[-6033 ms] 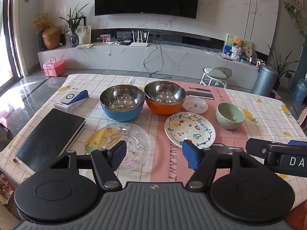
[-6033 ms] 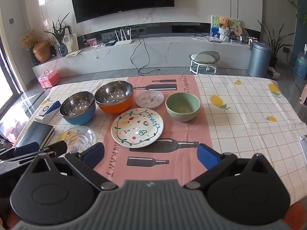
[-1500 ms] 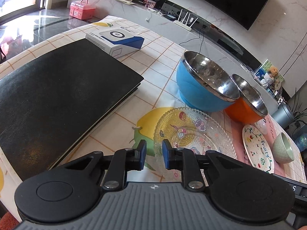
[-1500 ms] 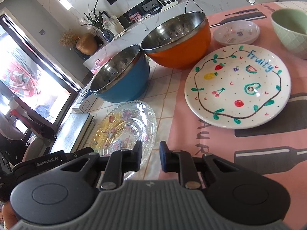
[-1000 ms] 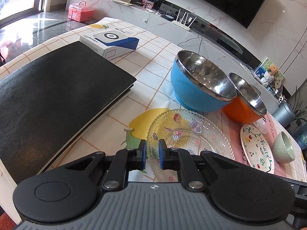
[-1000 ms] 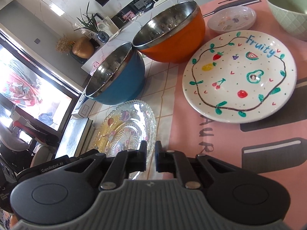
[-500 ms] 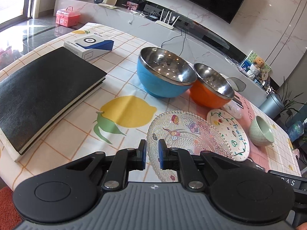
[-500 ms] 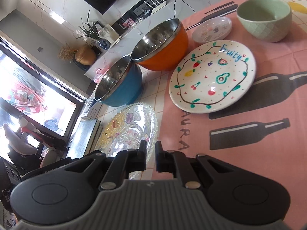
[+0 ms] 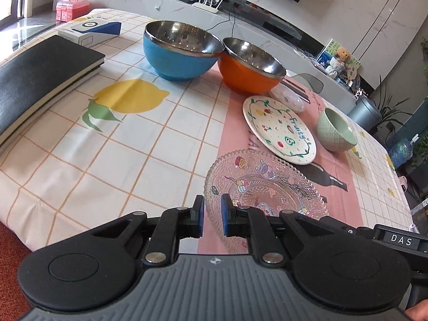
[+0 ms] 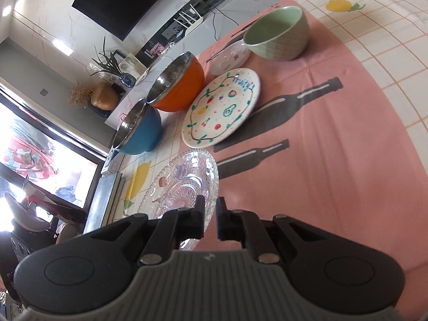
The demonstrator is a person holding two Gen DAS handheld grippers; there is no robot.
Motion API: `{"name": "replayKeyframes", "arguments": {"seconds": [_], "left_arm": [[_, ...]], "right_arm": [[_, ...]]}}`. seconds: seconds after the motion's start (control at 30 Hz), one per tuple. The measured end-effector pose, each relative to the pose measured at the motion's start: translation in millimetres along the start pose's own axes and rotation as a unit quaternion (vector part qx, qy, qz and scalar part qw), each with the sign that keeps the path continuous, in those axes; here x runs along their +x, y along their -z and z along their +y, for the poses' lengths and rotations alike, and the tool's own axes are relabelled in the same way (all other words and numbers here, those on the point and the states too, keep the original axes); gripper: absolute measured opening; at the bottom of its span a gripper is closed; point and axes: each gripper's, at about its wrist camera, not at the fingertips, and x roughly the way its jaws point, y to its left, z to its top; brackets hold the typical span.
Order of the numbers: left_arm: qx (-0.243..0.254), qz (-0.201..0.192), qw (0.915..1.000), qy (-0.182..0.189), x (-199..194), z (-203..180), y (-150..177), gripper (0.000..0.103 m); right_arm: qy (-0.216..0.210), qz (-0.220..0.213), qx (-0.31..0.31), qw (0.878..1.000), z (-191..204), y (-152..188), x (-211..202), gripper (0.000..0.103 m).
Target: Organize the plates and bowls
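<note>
Above the near edge of the desk (image 9: 112, 144), the left tongs (image 9: 212, 215) point steeply down, clamped on the left rim of the glass plate (image 9: 264, 184); the right tongs (image 10: 210, 218), angled down less steeply, grip the same plate (image 10: 182, 184) at its right rim. The plate hangs between them over the pink runner (image 10: 334, 160), just before the painted plate (image 9: 278, 128). A tag on the right tongs' body, seen from the left wrist, reads "DAS"; the painted plate (image 10: 222, 107) bears the word "Fruity". From left to right in the left wrist view lie a black book (image 9: 40, 80), a white-and-blue box (image 9: 91, 30), a blue bowl (image 9: 182, 50) touching an orange bowl (image 9: 251, 67), a small saucer (image 9: 287, 97) and a green bowl (image 9: 337, 131). Nothing lies between the glass plate and the painted plate.
</note>
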Motion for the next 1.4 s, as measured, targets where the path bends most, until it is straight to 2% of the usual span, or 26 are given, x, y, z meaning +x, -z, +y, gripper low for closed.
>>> {"name": "replayKeyframes", "arguments": {"seconds": [0.3,0.6,0.87,1.03,1.13,1.4], "left_arm": [[0.016,0.017,0.9997,-0.007,3.4,-6.1,9.3,0.014],[0.023,0.016,0.9994,-0.022,4.3,-7.6,9.6,0.014],[0.021,0.025,0.9993,-0.017,5.4,-7.9,8.2,0.016],[0.016,0.013,0.9997,-0.015,-0.6,-4.6,1.8,0.025],[0.019,-0.005,0.9997,-0.014,-6.9,-4.4,-7.8,0.030],[0.013,-0.031,0.9992,0.022,-5.9,-12.1,-44.7,0.032]], "right_arm": [[0.021,0.009,-0.007,1.000,-9.3,8.0,2.3,0.005],[0.028,0.014,-0.013,0.999,-10.1,10.5,8.0,0.004],[0.036,0.016,-0.025,0.999,-5.8,10.6,8.8,0.005],[0.034,0.010,-0.031,0.999,-3.3,7.9,5.3,0.012],[0.034,-0.006,-0.030,0.999,-3.9,3.0,-1.2,0.028],[0.036,-0.048,-0.021,0.998,-7.6,-20.7,-13.6,0.028]]}}
